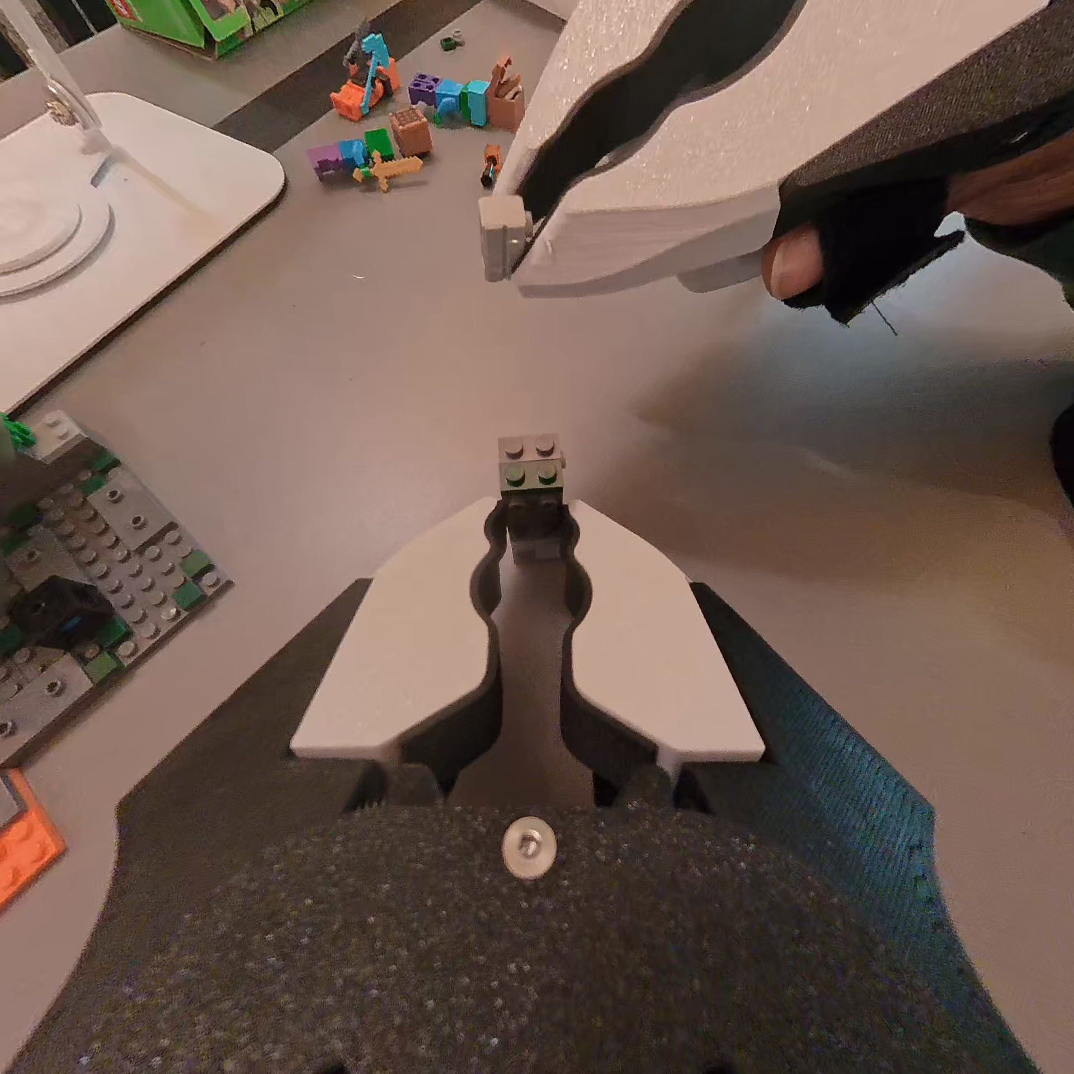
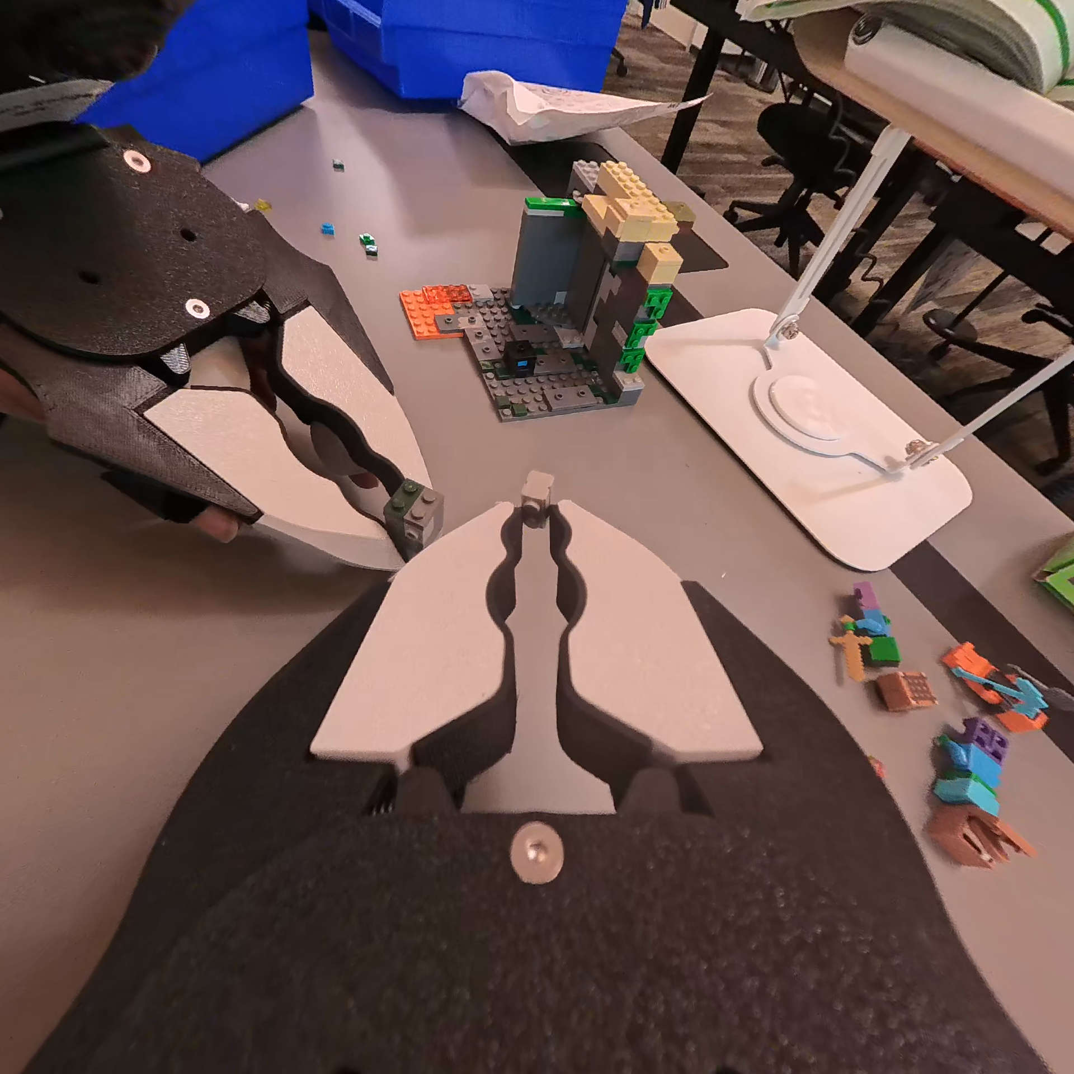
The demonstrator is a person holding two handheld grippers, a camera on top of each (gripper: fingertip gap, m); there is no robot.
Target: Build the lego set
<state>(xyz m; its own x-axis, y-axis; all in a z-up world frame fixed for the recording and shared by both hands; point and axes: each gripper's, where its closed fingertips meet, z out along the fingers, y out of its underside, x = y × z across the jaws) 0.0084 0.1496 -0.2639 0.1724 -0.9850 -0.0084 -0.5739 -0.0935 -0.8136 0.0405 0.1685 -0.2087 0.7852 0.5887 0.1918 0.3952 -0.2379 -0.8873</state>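
Observation:
My left gripper [image 1: 532,511] is shut on a small stack of grey and dark green bricks [image 1: 532,468], studs up, held above the table. It also shows in the right wrist view [image 2: 415,523] with the stack [image 2: 414,508]. My right gripper [image 2: 536,510] is shut on a small light grey brick [image 2: 537,494]. In the left wrist view it [image 1: 511,244] hangs above and beyond the stack with the grey brick [image 1: 498,235]. The partly built model [image 2: 587,308] stands on a grey and orange baseplate [image 2: 430,311] beyond both grippers.
A white lamp base [image 2: 813,430] lies right of the model. Small built figures and pieces [image 2: 930,697] lie at the right. Blue bins [image 2: 465,40] and a crumpled paper [image 2: 558,107] sit at the back. Loose small pieces [image 2: 348,232] lie behind. A green box [image 1: 197,23] is far off. Spacing between my two grippers at the tips: around 7 cm.

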